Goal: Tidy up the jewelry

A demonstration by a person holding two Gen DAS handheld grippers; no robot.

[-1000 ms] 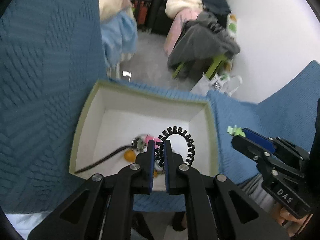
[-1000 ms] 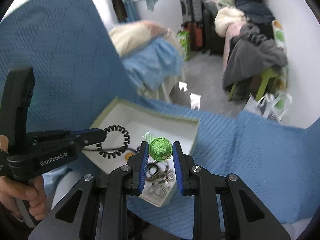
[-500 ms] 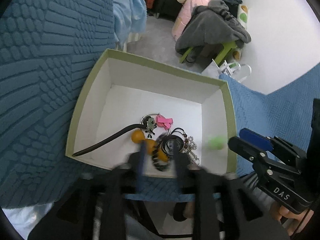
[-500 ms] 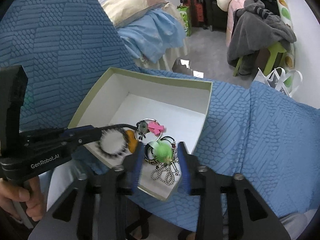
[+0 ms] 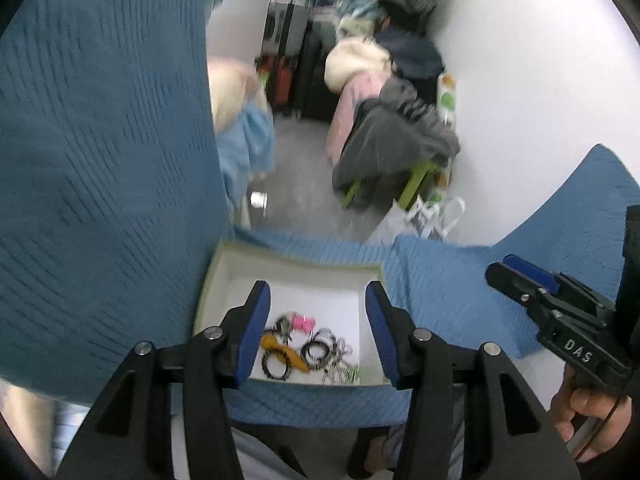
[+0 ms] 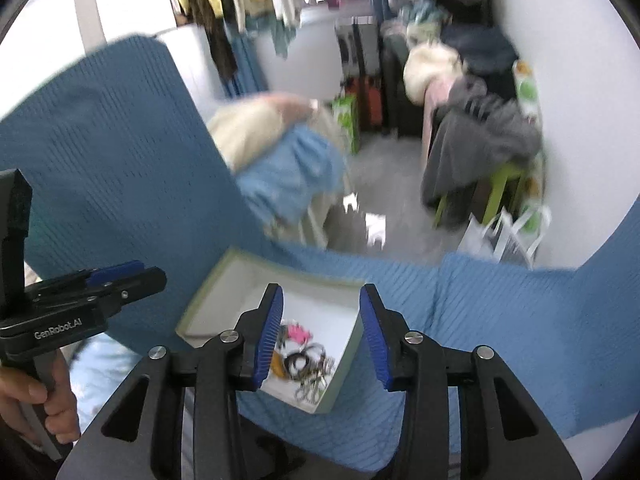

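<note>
A white box with a pale green rim (image 5: 211, 280) rests on a blue blanket. Inside lies a jewelry pile (image 5: 308, 346): a black coil hair tie (image 5: 276, 366), a pink bow (image 5: 302, 322), an orange piece (image 5: 284, 352), a chain and a small green hat clip (image 5: 352, 372). My left gripper (image 5: 318, 320) hovers well above the box, its jaws opening with nothing between them. My right gripper (image 6: 322, 328) hangs over the same box (image 6: 208, 300) and pile (image 6: 300, 356), jaws also opening and empty. Each gripper shows in the other's view, the right gripper (image 5: 520, 280) and the left gripper (image 6: 120, 280).
The blue textured blanket (image 5: 100, 160) rises steeply on the left and spreads right of the box. Beyond the edge is grey floor, a bedding heap (image 6: 280, 160), clothes piled on a green stool (image 5: 392, 144), suitcases (image 5: 288, 72) and a white bag (image 5: 424, 216). A hand (image 5: 592, 416) holds each handle.
Both grippers let go of their pieces, the coil hair tie and the green hat clip, which now lie in the box. Both jaws opened wide and both grippers rose away from the box.
</note>
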